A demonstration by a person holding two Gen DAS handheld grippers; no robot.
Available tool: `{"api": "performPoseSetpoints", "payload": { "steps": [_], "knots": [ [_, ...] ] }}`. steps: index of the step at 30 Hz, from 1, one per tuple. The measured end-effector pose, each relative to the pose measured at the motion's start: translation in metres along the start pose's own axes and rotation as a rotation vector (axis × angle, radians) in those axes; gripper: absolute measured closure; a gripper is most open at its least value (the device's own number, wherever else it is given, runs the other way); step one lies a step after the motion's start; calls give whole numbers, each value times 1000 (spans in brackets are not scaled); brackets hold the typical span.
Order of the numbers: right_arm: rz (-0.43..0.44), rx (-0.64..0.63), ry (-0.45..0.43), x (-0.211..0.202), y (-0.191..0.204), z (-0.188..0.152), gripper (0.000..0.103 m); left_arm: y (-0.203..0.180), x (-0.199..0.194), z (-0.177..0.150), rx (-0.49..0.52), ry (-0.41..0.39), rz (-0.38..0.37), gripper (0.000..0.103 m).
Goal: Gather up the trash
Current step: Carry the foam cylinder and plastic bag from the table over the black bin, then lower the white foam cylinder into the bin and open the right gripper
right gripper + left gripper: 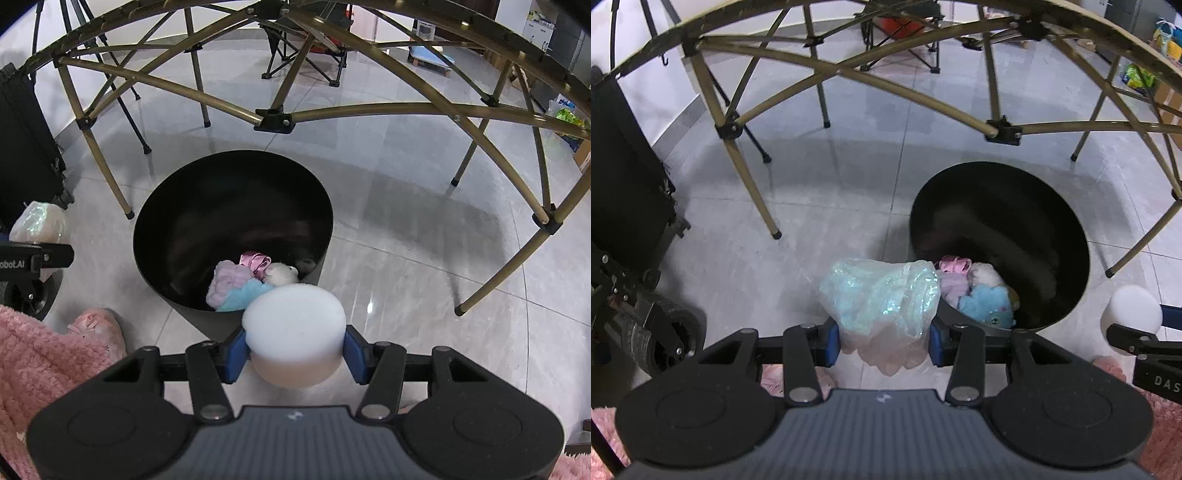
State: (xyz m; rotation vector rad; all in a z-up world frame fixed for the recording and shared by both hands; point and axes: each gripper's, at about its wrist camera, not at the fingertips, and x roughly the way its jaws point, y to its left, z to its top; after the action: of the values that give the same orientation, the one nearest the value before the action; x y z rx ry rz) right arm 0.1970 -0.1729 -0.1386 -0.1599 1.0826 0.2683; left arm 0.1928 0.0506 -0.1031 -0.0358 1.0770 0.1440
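A black round bin (1052, 229) (236, 192) stands on the tiled floor with soft toys (986, 299) (240, 284) in pink, blue and white at its bottom. My left gripper (884, 341) is shut on a crumpled clear plastic bag (882, 299), held just left of the bin's rim. My right gripper (295, 350) is shut on a white round foam puck (295, 321), held at the bin's near rim. The puck (1132, 310) shows at the right edge of the left wrist view, and the bag (37, 221) at the left edge of the right wrist view.
A folding table's gold metal frame (849, 74) (332, 107) arches over the bin, its legs standing around it. A black case (624, 177) and a wheel (665, 339) stand left. A pink fluffy sleeve (40, 369) and pink slipper (96, 325) lie near.
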Motion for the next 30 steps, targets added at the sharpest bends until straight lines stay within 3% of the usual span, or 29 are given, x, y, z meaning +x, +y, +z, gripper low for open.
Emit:
{"api": "performPoseSetpoints", "payload": {
  "steps": [30],
  "knots": [
    [12,-60,28,54,50,100,50,42,30,55,-85,-1,24,59]
  ]
}}
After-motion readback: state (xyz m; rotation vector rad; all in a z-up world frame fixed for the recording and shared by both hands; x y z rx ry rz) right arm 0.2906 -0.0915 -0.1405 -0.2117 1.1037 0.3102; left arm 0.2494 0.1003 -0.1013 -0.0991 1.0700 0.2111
